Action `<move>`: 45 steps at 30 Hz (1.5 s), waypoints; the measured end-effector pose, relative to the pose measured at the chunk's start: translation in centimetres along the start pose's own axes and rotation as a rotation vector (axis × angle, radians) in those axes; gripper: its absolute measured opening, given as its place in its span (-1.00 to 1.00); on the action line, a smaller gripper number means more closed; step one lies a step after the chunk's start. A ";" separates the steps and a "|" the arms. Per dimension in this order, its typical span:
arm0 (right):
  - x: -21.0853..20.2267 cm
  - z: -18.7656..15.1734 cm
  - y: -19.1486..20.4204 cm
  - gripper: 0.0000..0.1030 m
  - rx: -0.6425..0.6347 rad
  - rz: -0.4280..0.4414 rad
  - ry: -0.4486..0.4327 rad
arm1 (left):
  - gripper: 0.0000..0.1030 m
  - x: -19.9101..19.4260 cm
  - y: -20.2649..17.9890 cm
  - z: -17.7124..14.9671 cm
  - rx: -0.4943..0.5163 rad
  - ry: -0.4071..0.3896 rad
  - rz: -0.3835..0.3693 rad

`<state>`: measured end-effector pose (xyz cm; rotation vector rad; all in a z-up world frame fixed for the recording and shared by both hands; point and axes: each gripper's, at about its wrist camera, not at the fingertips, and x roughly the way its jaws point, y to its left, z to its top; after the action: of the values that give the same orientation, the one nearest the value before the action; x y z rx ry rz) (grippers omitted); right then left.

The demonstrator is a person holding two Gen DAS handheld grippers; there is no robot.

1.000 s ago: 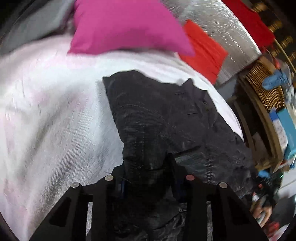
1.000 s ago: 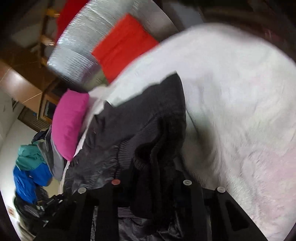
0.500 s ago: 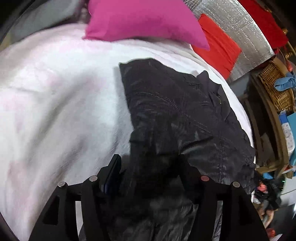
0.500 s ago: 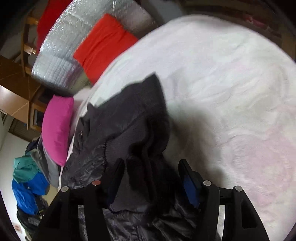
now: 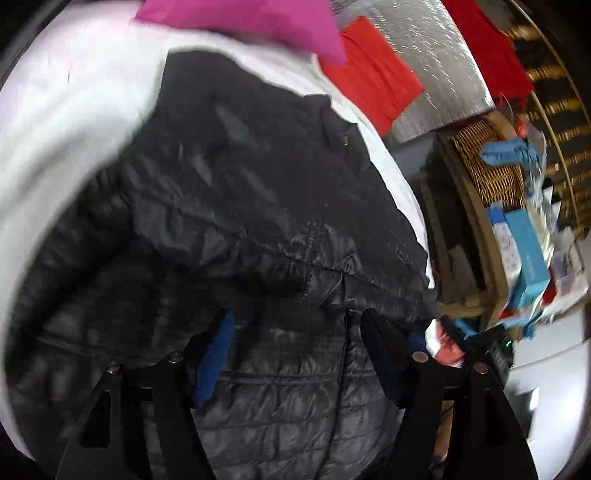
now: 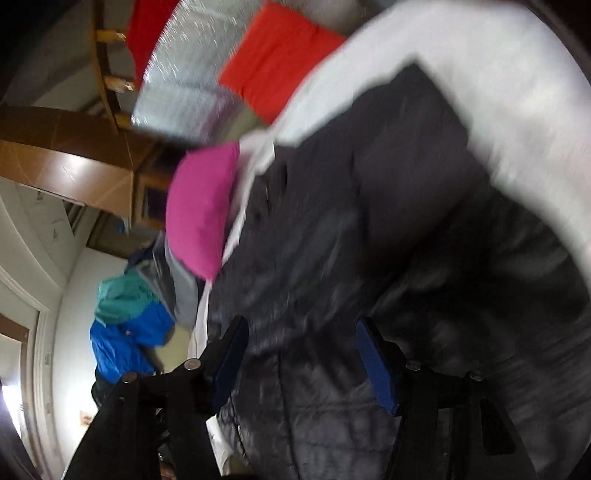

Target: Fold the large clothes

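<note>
Both grippers have black angular frames with round silver screws, and fingers (image 5: 210,365) faced with blue pads.

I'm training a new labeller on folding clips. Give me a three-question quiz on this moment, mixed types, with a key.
1. True or false: the right gripper is clamped on the dark quilted jacket.
2. What lies directly under the jacket? A. wicker basket B. white blanket C. bare floor
3. Fill in: the pillow by the jacket's far end is ____.

Key: 1 false, its jaws stand apart, pads off the fabric. 2 B, the white blanket. 3 pink, the pink pillow.
</note>
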<state>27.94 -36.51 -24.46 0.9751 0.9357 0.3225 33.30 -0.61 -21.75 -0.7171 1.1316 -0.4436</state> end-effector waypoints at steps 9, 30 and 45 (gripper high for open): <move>4.1 -0.3 -1.3 0.24 0.100 -0.019 -0.066 | 0.42 2.4 2.0 2.4 -0.195 -0.127 -0.075; 3.9 0.5 1.1 -0.66 0.027 -0.061 -0.188 | -0.40 2.0 1.1 4.9 -0.164 -0.271 -0.013; -4.6 0.7 -0.5 0.10 0.002 -0.099 -0.055 | 0.14 -1.3 -0.8 0.8 0.062 0.037 0.025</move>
<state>25.70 -40.06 -22.27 0.9318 0.9310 0.2110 33.53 -0.06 -20.14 -0.6421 1.1557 -0.4713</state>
